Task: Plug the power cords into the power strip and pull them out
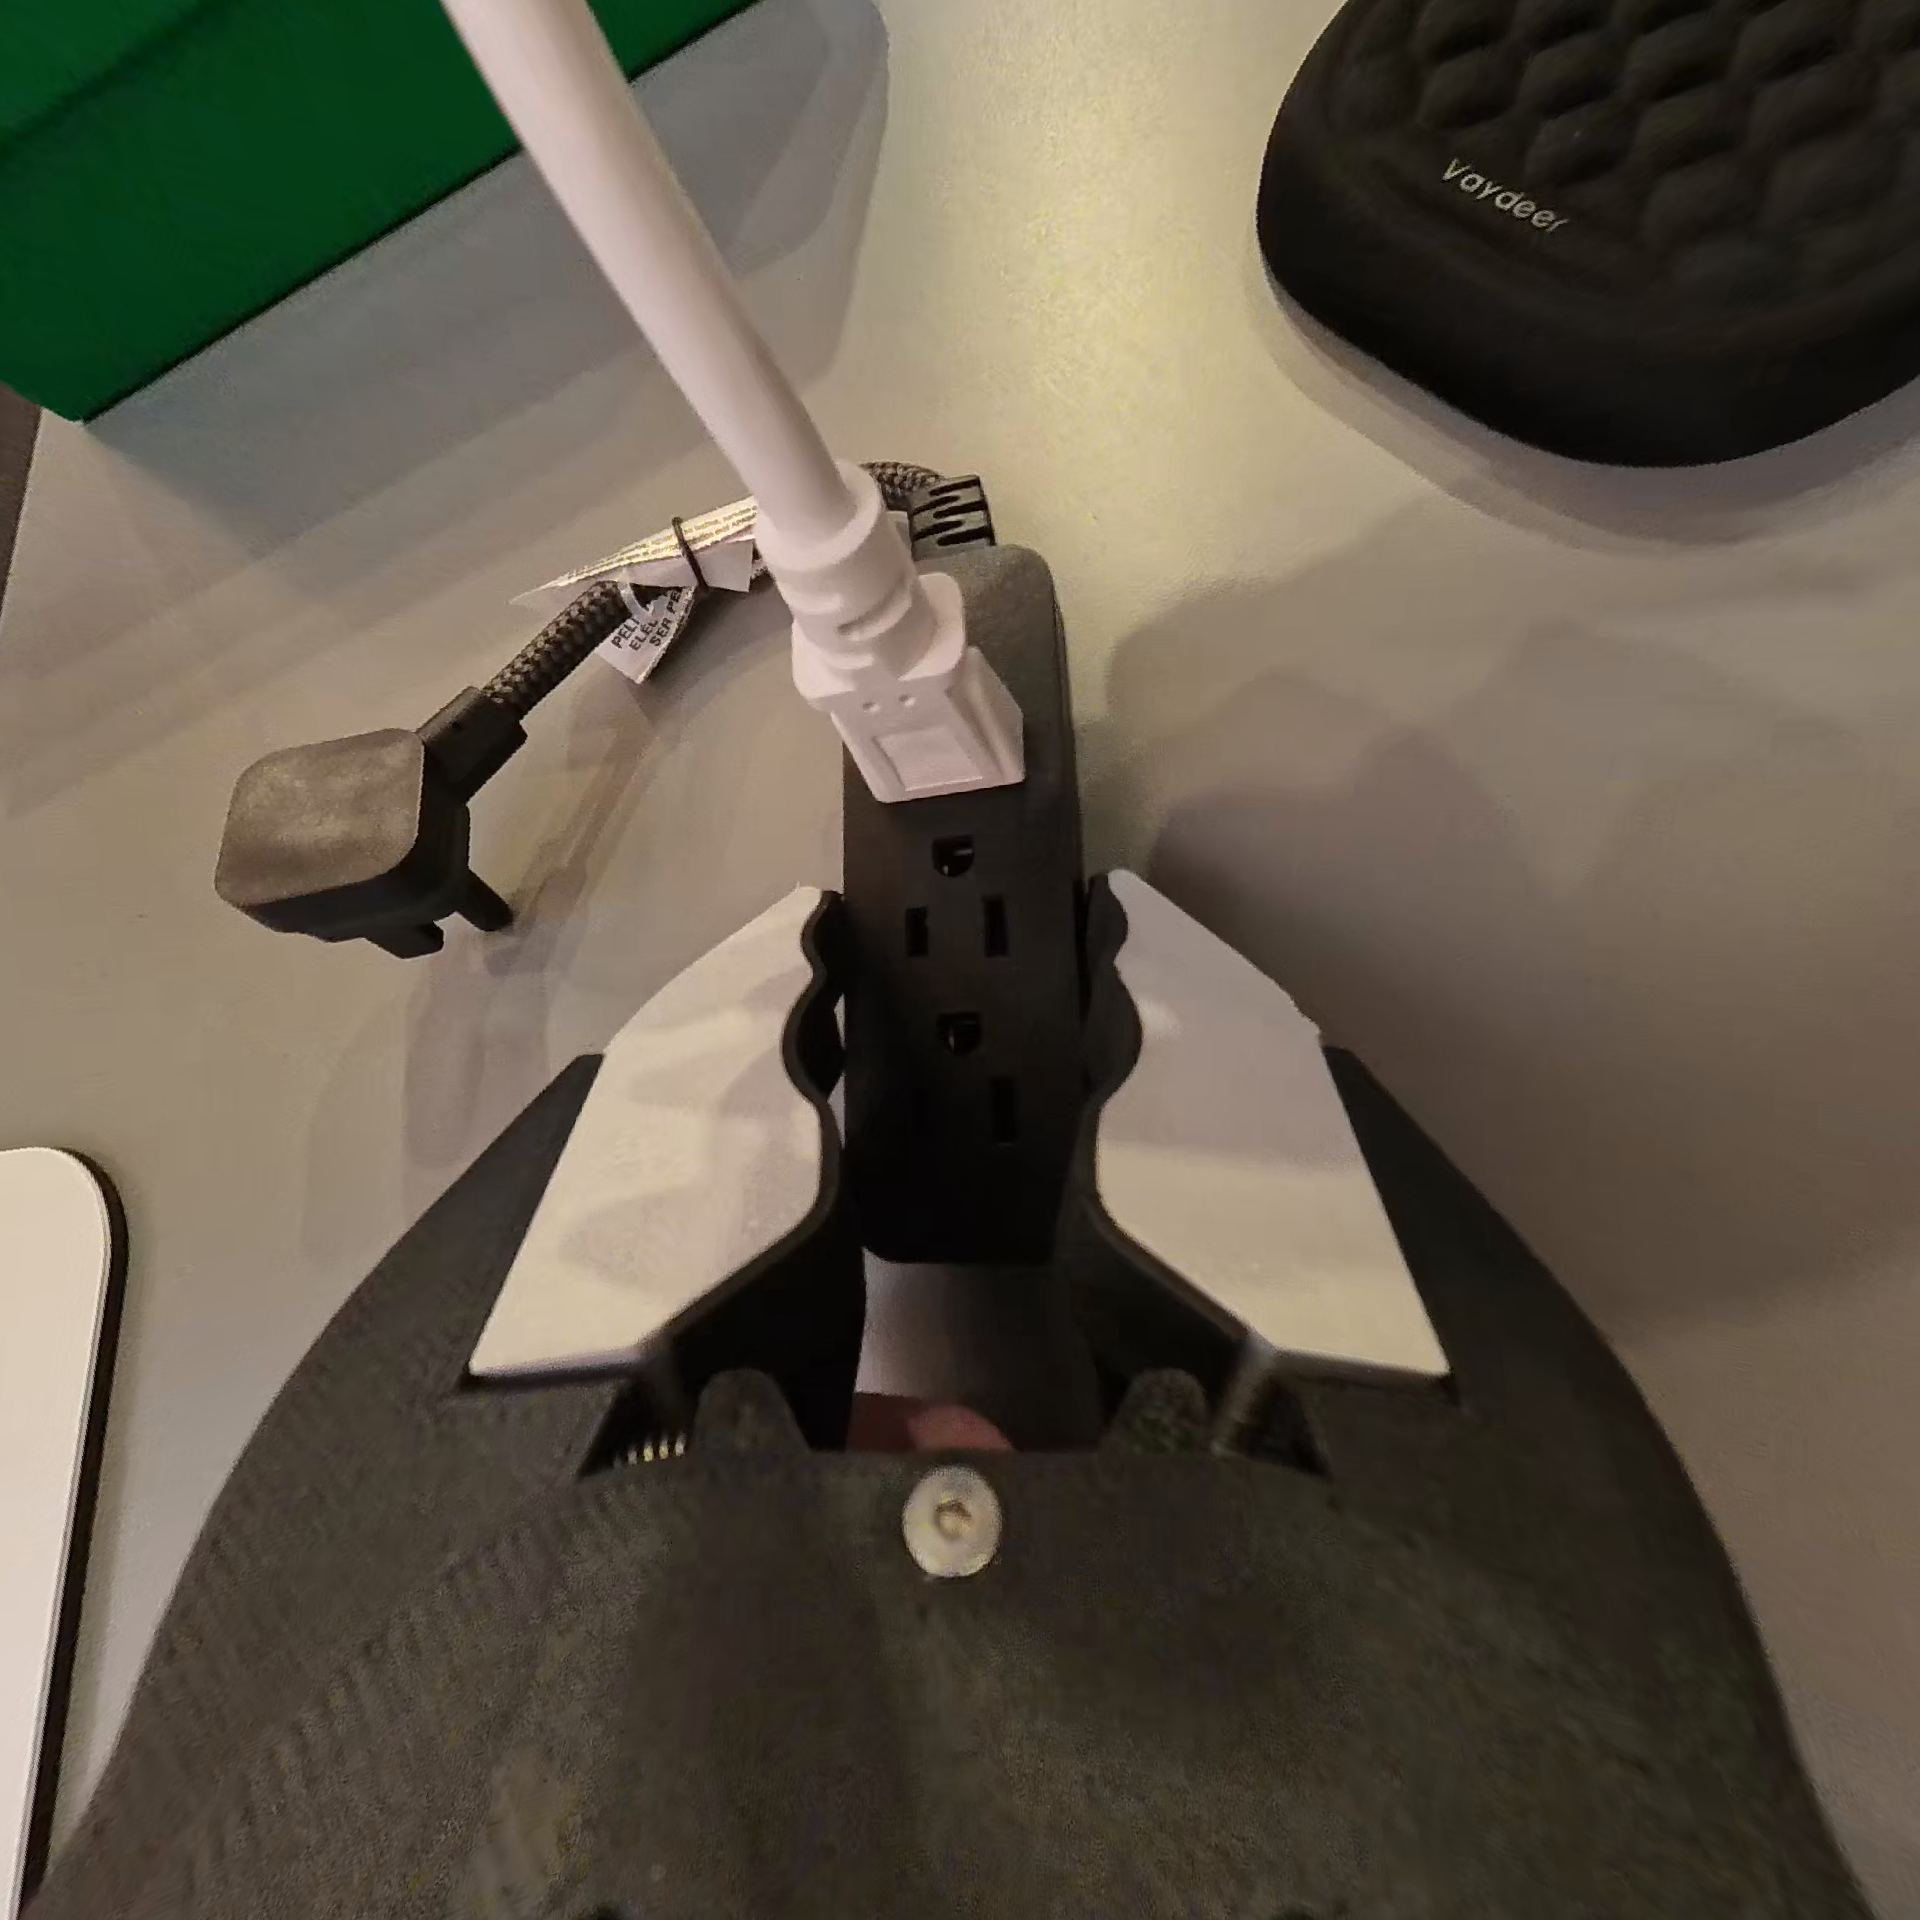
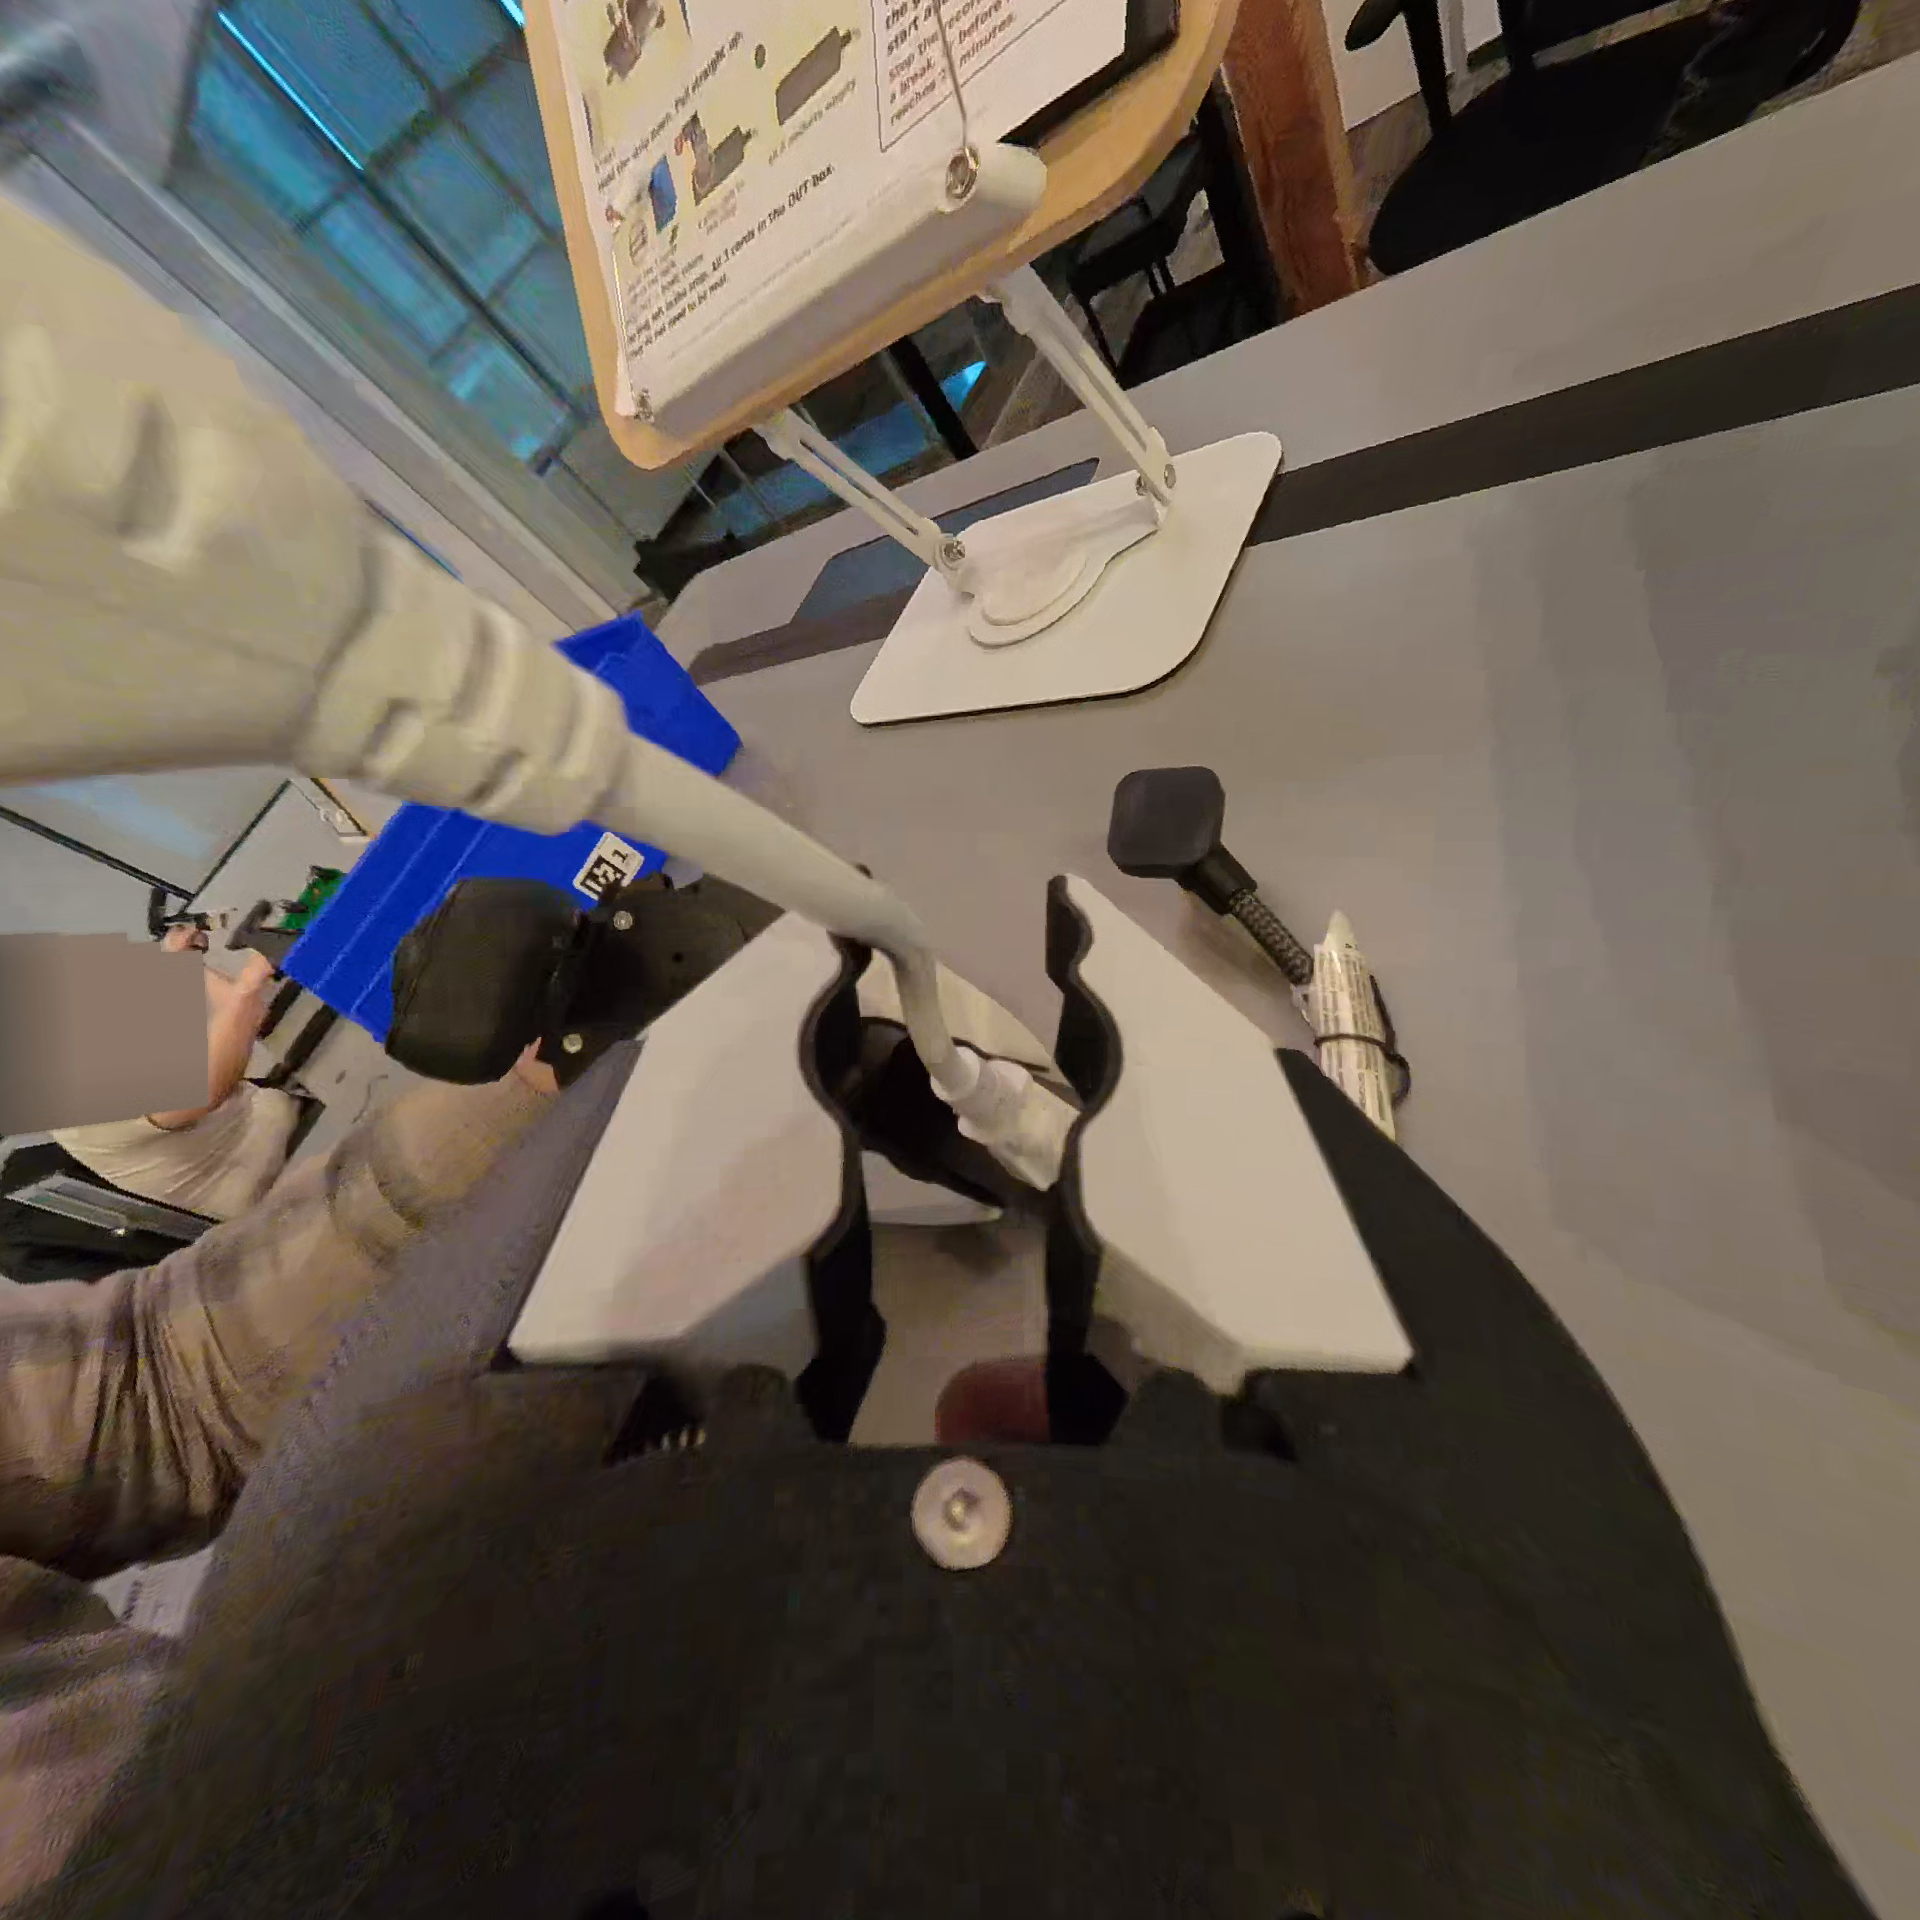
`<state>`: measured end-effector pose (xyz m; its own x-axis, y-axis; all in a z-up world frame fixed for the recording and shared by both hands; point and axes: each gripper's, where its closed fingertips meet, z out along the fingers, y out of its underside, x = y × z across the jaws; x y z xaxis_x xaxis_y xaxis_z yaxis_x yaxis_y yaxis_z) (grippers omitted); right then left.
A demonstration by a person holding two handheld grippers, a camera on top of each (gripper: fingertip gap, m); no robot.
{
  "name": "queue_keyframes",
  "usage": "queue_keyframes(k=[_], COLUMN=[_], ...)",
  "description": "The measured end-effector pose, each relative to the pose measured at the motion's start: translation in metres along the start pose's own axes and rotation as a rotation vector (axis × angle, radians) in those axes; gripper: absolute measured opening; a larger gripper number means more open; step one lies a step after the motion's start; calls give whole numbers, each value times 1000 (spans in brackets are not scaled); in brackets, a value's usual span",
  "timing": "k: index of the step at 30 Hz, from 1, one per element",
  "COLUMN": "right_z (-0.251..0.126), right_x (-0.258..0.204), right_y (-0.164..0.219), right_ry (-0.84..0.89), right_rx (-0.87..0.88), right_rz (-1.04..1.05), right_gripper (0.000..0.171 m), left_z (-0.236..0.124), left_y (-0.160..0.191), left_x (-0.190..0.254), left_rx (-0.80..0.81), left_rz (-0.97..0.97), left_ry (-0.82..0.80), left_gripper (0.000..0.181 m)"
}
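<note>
One white plug sits at the power strip's 12 o'clock end; left gripper clamps the strip, right gripper gapes around the cord. Pull straight.

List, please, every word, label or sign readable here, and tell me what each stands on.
I won't copy out writing; it stands on:
Black padded rest: light brand mark.
White tags on the braided cord: small print.
Instruction sheet on the stand: printed text, mostly blurred.
</note>
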<state>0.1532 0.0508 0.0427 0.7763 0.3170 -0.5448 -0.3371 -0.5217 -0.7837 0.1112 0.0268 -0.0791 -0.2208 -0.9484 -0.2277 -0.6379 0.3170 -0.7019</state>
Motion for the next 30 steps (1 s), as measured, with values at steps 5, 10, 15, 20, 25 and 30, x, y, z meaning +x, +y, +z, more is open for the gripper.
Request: queue_keyframes(k=[5,10,15,20,25,30], right_z=[-37,-69,-45,2,-12,-14], right_x=[-8,-24,-82,-96,-26,59], right_y=[6,8,-12,-31,-76,-60], right_ry=[108,298,431,350,177,140], right_rx=[10,-59,-109,-132,21,47], right_rz=[-118,-522,-1258,-1381,-444,58], right_gripper=[48,66,45,12,11,13], left_z=[0,0,1,0,0,0], left_y=[0,0,0,-1,-1,-1], left_x=[0,0,0,0,0,0], left_rx=[0,0,-3,1,2,2], left_rz=[1,-2,-1,1,6,6], left_ry=[0,3,1,-5,-10,-10], left_gripper=[43,43,43,43,43,43])
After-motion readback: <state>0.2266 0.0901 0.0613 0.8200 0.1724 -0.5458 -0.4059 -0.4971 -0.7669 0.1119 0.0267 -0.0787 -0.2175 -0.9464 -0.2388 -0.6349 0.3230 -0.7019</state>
